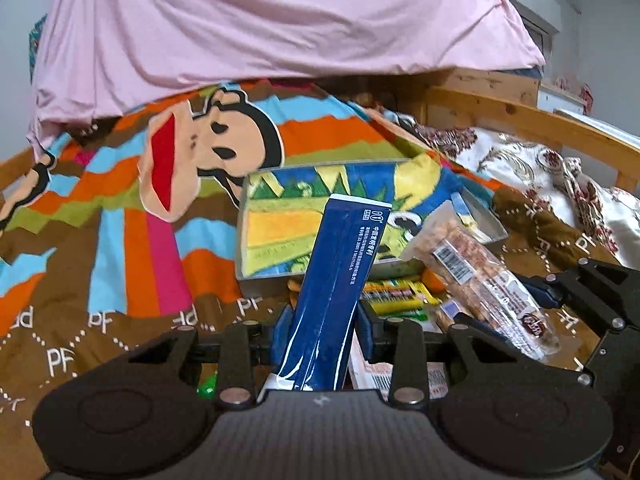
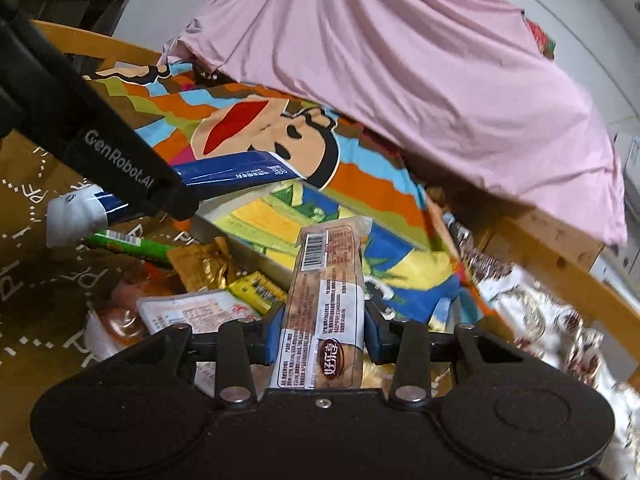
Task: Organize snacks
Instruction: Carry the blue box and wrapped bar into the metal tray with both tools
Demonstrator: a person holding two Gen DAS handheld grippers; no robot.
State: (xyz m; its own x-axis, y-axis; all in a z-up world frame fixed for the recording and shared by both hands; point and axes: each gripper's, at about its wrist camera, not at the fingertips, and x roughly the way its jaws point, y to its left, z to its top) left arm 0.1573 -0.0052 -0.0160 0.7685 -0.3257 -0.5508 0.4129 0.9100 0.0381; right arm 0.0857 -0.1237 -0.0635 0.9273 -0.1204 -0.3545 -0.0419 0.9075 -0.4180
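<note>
Left wrist view: The left gripper is clenched on a blue pack. The blue finger pads press both long sides of the pack near its lower end. The pack stands tilted, its top end leaning to the right and overlapping the near edge of a box with a cartoon print inside. The box rests on a striped blanket with a cartoon face. To the right, the right gripper enters the view, grasping a clear-wrapped bar with a barcode label; the bar points toward the box. Below the bar lie a yellow packet and other loose snacks, only partly visible. A pink sheet hangs across the top of the view.

Right wrist view: The right gripper is closed on the bar, its pads touching both long edges. The far end of the bar lies over the near edge of the box. At left, the left gripper holds the blue pack above the far-left corner of the box. On the blanket left of the bar lie a green stick pack, a gold wrapper, a yellow packet and a white-and-pink packet. The pink sheet fills the upper right.
</note>
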